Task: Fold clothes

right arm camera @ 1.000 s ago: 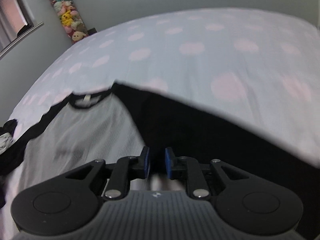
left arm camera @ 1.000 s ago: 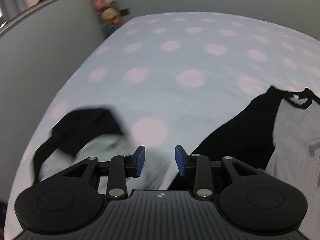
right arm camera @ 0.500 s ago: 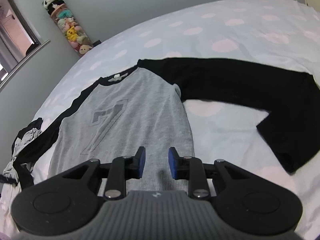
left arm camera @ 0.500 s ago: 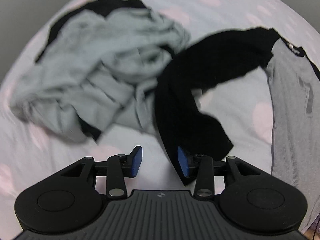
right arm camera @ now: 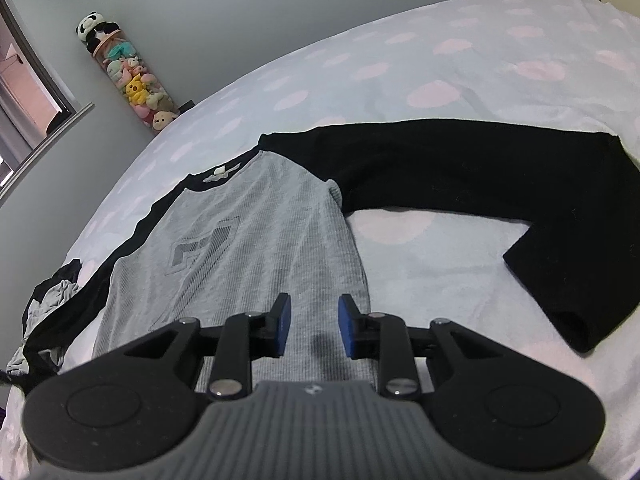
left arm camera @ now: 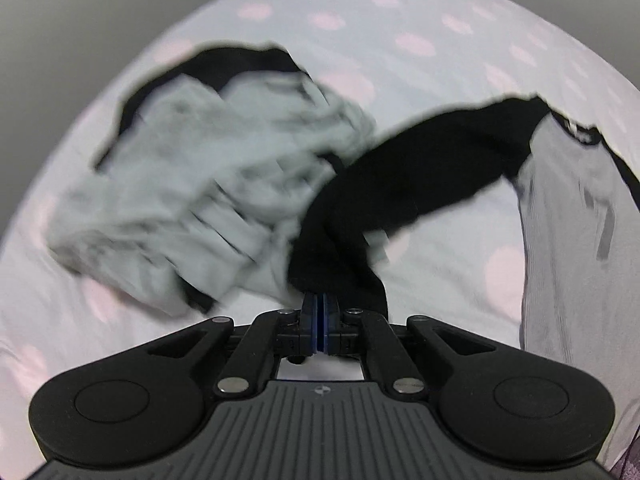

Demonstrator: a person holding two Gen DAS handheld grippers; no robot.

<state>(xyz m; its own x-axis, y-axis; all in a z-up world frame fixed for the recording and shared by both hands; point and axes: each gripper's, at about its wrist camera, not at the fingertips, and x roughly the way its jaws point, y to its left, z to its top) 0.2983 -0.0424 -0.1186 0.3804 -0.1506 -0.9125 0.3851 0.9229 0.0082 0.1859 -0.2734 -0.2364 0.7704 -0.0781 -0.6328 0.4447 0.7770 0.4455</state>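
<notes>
**Inspector:** The condition of the garment is to be stated.

**Assessor:** A grey raglan shirt [right arm camera: 256, 248] with black sleeves is found spread face up on the spotted bedcover [right arm camera: 460, 64], collar away from the holder. The right sleeve [right arm camera: 480, 184] is laid out flat to the right, bent at the elbow, its cuff turned back toward the near edge. No fold in the body can be made out.

**Inspector:** And the left sleeve?

**Assessor:** The left sleeve [left arm camera: 420, 176] is seen running from the shoulder, up and to the right in the left wrist view, down to the left gripper [left arm camera: 320, 312]. The jaws are pressed together with the black cloth at the cuff end pinched between them. The view is blurred.

**Inspector:** The right gripper?

**Assessor:** The right gripper [right arm camera: 314, 328] is held with jaws parted, nothing between them, low over the grey lower body of the shirt. Contact with the cloth cannot be confirmed.

**Inspector:** The governing relation?

**Assessor:** The long axis of the held sleeve is judged to run from the left gripper toward the shoulder seam, so that the shirt body lies to the right of that gripper. A crumpled pale garment [left arm camera: 192, 200] is noted just beside the sleeve on its left, possibly touching it. The left hand is the nearer and already engaged; the sleeve would have to be carried rightward, clear of the heap.
</notes>
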